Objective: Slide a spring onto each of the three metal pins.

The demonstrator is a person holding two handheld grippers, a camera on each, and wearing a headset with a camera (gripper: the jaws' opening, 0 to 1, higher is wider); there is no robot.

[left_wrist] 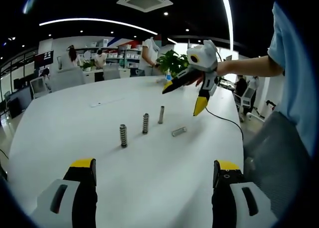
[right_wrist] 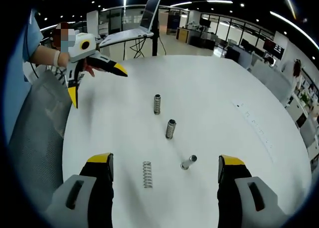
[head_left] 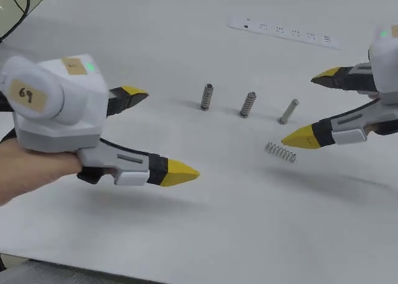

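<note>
Three metal pins stand in a row on the white table. The left pin (head_left: 206, 96) and the middle pin (head_left: 248, 104) each wear a spring. The right pin (head_left: 288, 110) is bare and leans slightly. A loose spring (head_left: 280, 151) lies flat just in front of it. My left gripper (head_left: 160, 133) hovers open at the left, well short of the pins. My right gripper (head_left: 308, 108) is open, its lower tip close above the loose spring. From the right gripper (right_wrist: 164, 160), the loose spring (right_wrist: 147, 174) and bare pin (right_wrist: 188, 162) lie between the jaws. The left gripper (left_wrist: 154, 164) holds nothing.
A white power strip (head_left: 283, 32) lies at the back of the table. A black cable (head_left: 12, 17) runs over the far left corner. A grey chair (right_wrist: 35, 123) stands at the table's edge, and an open laptop (right_wrist: 144, 18) sits on a stand beyond.
</note>
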